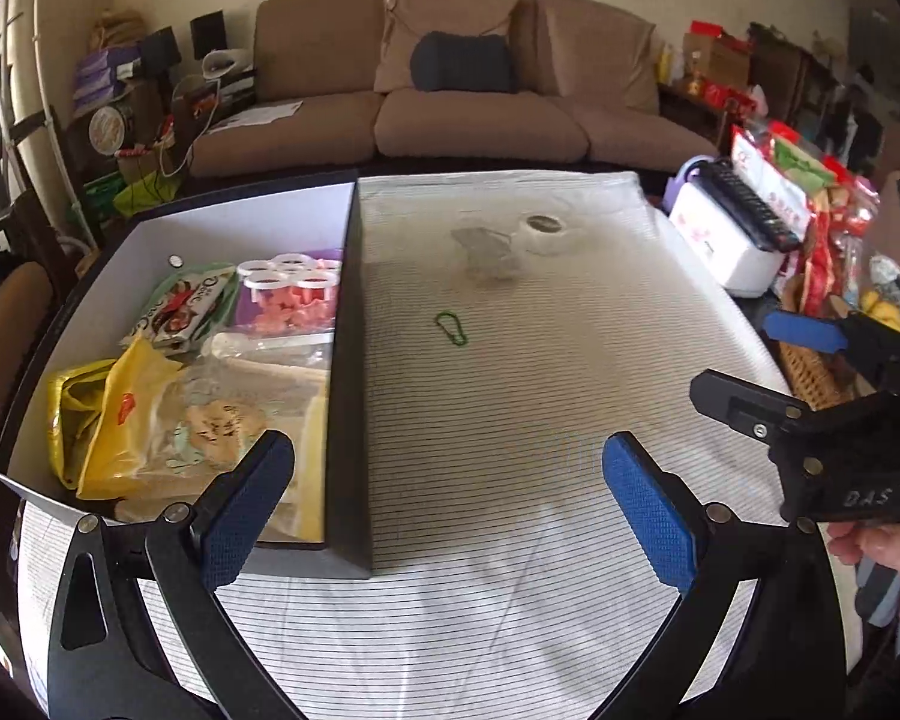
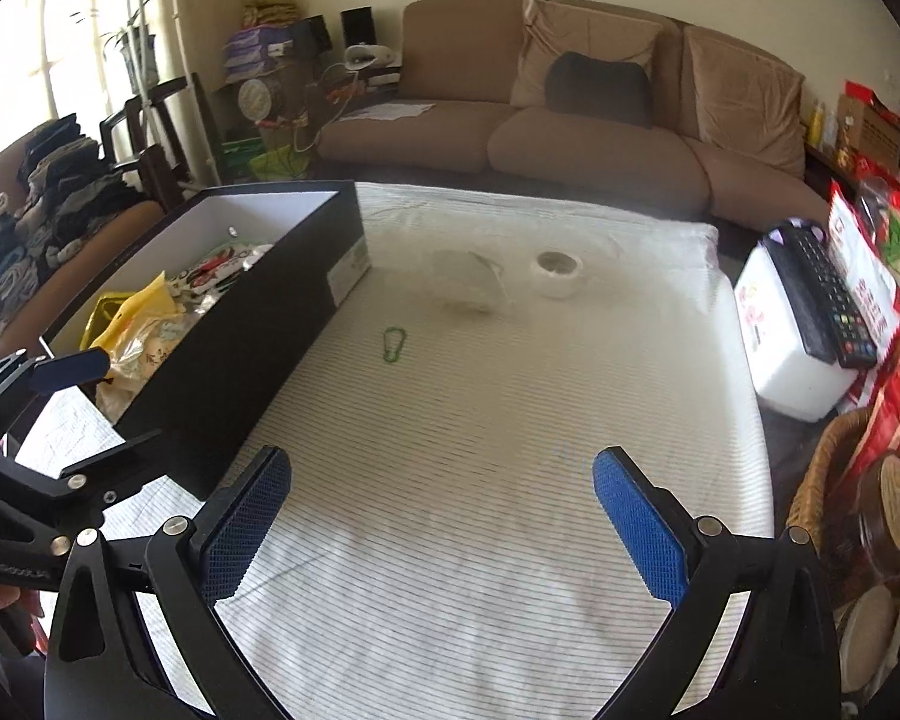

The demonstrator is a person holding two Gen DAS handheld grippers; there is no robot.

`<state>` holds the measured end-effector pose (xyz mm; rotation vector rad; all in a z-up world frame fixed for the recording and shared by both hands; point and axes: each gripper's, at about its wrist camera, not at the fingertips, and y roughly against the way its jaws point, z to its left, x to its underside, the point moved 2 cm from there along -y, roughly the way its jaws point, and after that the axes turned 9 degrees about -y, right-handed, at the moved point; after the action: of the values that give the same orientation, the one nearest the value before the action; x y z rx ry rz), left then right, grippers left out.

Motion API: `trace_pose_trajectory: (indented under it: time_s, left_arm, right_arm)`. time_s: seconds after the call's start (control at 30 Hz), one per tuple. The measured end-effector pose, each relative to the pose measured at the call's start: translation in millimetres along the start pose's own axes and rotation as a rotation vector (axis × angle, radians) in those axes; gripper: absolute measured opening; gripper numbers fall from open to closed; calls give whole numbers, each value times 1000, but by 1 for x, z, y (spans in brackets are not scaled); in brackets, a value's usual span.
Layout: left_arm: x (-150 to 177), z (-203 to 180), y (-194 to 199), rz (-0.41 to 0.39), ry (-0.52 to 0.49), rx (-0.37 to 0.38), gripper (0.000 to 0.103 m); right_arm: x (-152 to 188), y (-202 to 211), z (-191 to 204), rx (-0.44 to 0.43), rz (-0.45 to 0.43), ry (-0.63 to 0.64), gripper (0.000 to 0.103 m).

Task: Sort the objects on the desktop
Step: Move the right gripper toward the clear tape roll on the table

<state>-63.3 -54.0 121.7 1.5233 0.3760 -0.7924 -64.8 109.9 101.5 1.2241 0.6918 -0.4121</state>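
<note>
Both the left gripper (image 1: 448,504) and right gripper (image 2: 442,522) hover with fingers apart and empty above the striped cloth (image 1: 510,450). A black box (image 1: 348,360) at left already holds snack bags. The sort looks part done: a green carabiner (image 1: 451,329), clear bag (image 1: 486,252) and tape roll (image 1: 544,232) remain on the cloth, so next probably comes reaching forward for the carabiner.

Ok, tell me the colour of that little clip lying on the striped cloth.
Green. The clip shows best in the left wrist view.

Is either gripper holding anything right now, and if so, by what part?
Nothing is held. The left gripper and right gripper are both open over the striped cloth, with nothing between their pads.
</note>
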Motion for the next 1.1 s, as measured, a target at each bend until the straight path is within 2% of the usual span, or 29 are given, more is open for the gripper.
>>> trace_pose_trajectory:
  time_s: [0.13,0.23,0.33,0.47,0.6,0.83,1.0,1.1]
  left_arm:
    - [-1,-20,-15,0,21,86,103]
    - [1,-24,-33,16,106,166,103]
    - [2,-25,-52,36,157,203,103]
    - [-3,-26,-78,58,156,204,103]
    - [-21,-20,-104,39,134,131,103]
    - [-49,-14,-175,94,114,67,103]
    - [-61,1,-212,117,188,61,103]
    - [-67,11,-231,141,238,89,103]
  right_arm:
    - [11,-7,-37,-2,11,-81,103]
    - [16,-17,-56,-18,29,-114,103]
    - [12,-32,-69,-33,52,-123,103]
    - [-12,-55,-82,-21,37,-106,103]
    - [-46,-89,-86,-18,19,-100,103]
    - [-100,-159,-86,0,24,-74,103]
    - [-127,-208,-96,-74,40,-122,103]
    - [-138,-234,-102,-57,53,-128,103]
